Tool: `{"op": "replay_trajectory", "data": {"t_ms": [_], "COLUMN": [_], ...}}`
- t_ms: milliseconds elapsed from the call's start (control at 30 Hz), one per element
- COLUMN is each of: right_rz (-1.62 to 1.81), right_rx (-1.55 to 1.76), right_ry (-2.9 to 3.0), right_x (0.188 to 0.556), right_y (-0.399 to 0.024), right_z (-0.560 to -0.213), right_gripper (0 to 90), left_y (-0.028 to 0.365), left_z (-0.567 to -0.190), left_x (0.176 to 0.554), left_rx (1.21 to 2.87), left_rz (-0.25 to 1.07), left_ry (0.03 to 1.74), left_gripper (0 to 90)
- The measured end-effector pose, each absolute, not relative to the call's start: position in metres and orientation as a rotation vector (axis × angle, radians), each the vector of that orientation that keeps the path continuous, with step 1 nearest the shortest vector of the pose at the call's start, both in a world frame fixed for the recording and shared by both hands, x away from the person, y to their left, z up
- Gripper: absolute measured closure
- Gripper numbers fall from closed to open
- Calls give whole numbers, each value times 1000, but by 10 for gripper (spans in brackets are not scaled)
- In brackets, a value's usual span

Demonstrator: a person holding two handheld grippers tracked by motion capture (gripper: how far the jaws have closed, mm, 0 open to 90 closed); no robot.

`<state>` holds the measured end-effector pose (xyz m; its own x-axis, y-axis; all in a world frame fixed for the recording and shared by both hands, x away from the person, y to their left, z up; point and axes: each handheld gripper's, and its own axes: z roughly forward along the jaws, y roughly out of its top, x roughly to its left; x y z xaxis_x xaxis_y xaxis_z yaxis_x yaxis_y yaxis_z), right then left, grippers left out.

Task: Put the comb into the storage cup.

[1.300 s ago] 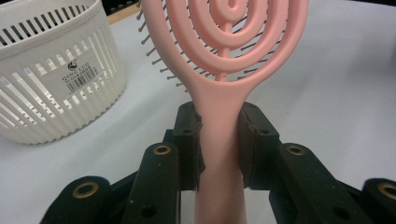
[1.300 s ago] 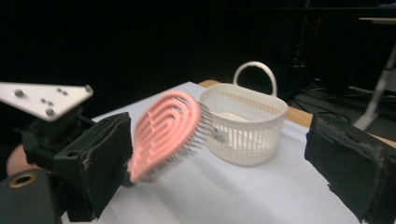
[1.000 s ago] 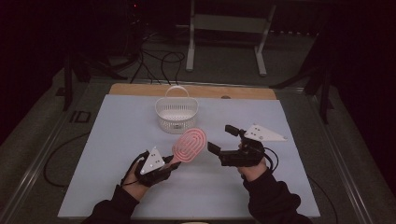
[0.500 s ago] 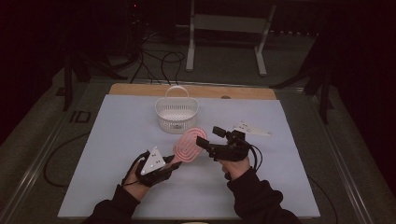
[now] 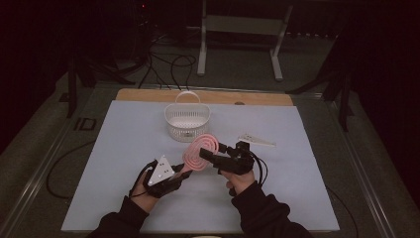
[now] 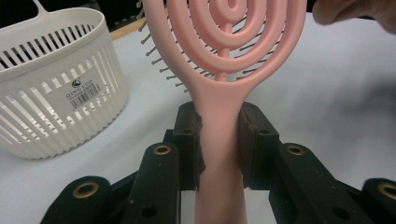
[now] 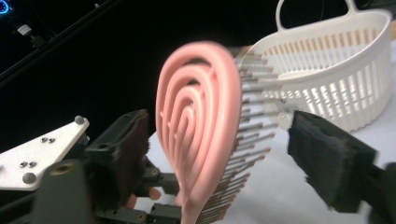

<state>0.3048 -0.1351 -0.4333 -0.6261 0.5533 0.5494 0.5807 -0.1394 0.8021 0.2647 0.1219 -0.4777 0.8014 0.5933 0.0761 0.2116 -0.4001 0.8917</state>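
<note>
Jaws of the right gripper are closing around the pink hairbrush head (a handover, likely), while the left gripper is clamping its handle.

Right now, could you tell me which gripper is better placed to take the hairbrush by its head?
The right gripper: its jaws have just been closing and already straddle the pink hairbrush head without pressing it. The left gripper is clamped on the handle.

A pink hairbrush with a looped, open head stands upright off the worktop, bristles facing the basket.
</note>
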Motion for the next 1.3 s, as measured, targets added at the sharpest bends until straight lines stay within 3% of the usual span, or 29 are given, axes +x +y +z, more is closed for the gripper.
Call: {"op": "replay_trajectory", "data": {"t_ms": [400, 700, 1233, 1300], "right_rz": [-1883, -1890, -1941, -1953], "right_rx": [-1327, -1259, -1213, -1210], "right_ry": [-1996, -1998, -2021, -2022], "right_x": [305, 304, 301, 301], "right_y": [-126, -125, -127, -128], "right_z": [-443, -441, -438, -436], "right_gripper": [537, 634, 645, 647], "left_y": [122, 123, 119, 118], "left_z": [-478, -479, -478, -479], "left_x": [265, 268, 271, 272], "left_rx": [1968, 1962, 1956, 1972], "left_rz": [463, 422, 332, 333], "left_ry": [603, 603, 618, 631], "left_gripper": [725, 722, 711, 598]}}
